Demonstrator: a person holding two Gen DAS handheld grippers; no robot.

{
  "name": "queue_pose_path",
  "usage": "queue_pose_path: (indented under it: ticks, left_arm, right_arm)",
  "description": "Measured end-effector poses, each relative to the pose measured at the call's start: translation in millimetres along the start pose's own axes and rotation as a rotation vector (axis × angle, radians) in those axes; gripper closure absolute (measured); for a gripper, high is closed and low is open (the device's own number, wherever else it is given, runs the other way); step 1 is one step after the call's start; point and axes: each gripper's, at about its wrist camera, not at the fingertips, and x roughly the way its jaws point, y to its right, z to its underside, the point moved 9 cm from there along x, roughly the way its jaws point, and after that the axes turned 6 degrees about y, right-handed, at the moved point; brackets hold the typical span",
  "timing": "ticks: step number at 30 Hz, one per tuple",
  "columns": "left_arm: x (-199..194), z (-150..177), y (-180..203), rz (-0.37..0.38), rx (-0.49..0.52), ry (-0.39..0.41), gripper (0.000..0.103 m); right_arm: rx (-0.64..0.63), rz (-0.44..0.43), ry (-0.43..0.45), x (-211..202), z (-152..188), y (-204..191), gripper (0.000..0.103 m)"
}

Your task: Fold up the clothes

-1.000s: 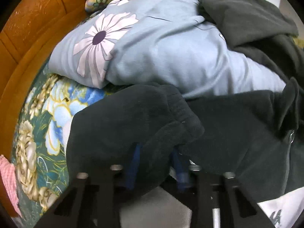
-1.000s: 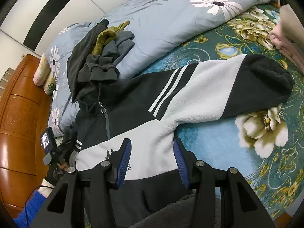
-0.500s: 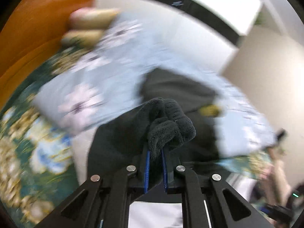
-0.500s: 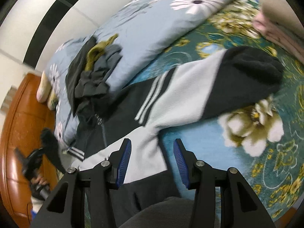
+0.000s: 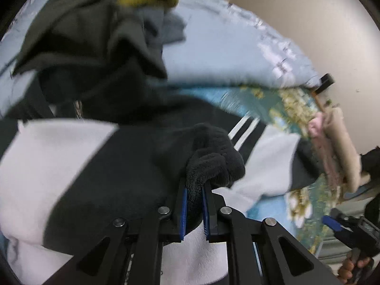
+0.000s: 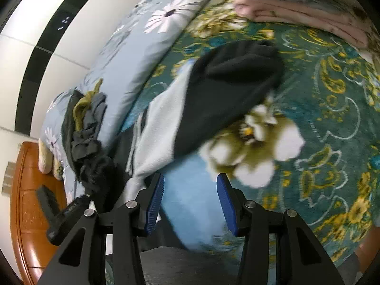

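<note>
We hold the left claw (image 5: 194,207) clamped on the black cuff (image 5: 213,163) of the fleece jacket (image 5: 99,166), which lies spread on the bed (image 6: 320,123). We lay the sleeve flat across the chest. The right claw (image 6: 191,204) stands apart, gripping nothing.

Motion blur is smearing the bedspread (image 5: 266,99) at centre right; the jacket (image 5: 71,166) is running off the lower left edge (hem hidden).
</note>
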Motion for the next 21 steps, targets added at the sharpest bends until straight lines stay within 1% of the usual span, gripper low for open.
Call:
queue_pose_path:
  ticks: [2,4,5,8,9,10,11,12,13,14,16,19,21]
  left_arm:
    - [15.5,6.4,-0.6,-0.039,-0.011,-0.028,0.09]
    - [26.8,11.1,-8.1,-0.054,-0.038,-0.065,0.086]
    - [31.7,14.0,-10.1,-0.063,-0.051,-0.085,0.081]
    - [37.2,19.7,-5.6,-0.058,-0.1,-0.151,0.073]
    - [33.9,20.2,-4.8,-0.045,-0.112,-0.158,0.072]
    - [28.7,22.6,-2.1,-0.001,-0.074,-0.2,0.066]
    - [18.0,19.7,-1.6,0.043,-0.111,-0.197,0.059]
    - [8.8,15.7,-2.3,0.07,-0.139,-0.187,0.055]
    - [-0.3,13.0,-5.3,0.093,-0.169,-0.174,0.048]
    - [-11.7,10.0,-10.9,0.109,-0.199,-0.156,0.043]
    - [-33.3,5.9,-26.5,0.102,-0.228,-0.123,0.042]
    - [-63.8,2.6,-61.7,0.049,-0.274,-0.086,0.041]
    - [-82.0,3.8,-87.6,0.017,-0.326,-0.072,0.041]
  right_arm:
    - [0.015,0.016,-0.004,4.6,-3.3,11.2,0.056]
    - [0.024,0.026,-0.004,10.4,-8.7,20.3,0.056]
    - [0.033,0.027,-0.002,14.1,-13.1,25.3,0.056]
    - [0.083,0.024,0.023,22.4,-33.8,41.3,0.056]
    - [0.102,0.021,0.035,24.8,-41.9,46.6,0.056]
    - [0.123,0.02,0.046,26.6,-49.0,51.7,0.056]
    - [0.158,0.018,0.064,29.3,-59.0,59.1,0.056]
    - [0.2,0.012,0.082,32.1,-68.5,66.8,0.056]
    - [0.235,0.011,0.094,34.5,-75.5,73.7,0.055]
    - [0.268,0.016,0.106,37.6,-82.2,81.3,0.055]
    - [0.315,0.038,0.128,43.3,-93.4,94.0,0.055]
    - [0.345,0.063,0.148,51.7,-108.0,103.9,0.055]
    - [0.339,0.084,0.132,61.8,-115.8,104.5,0.055]
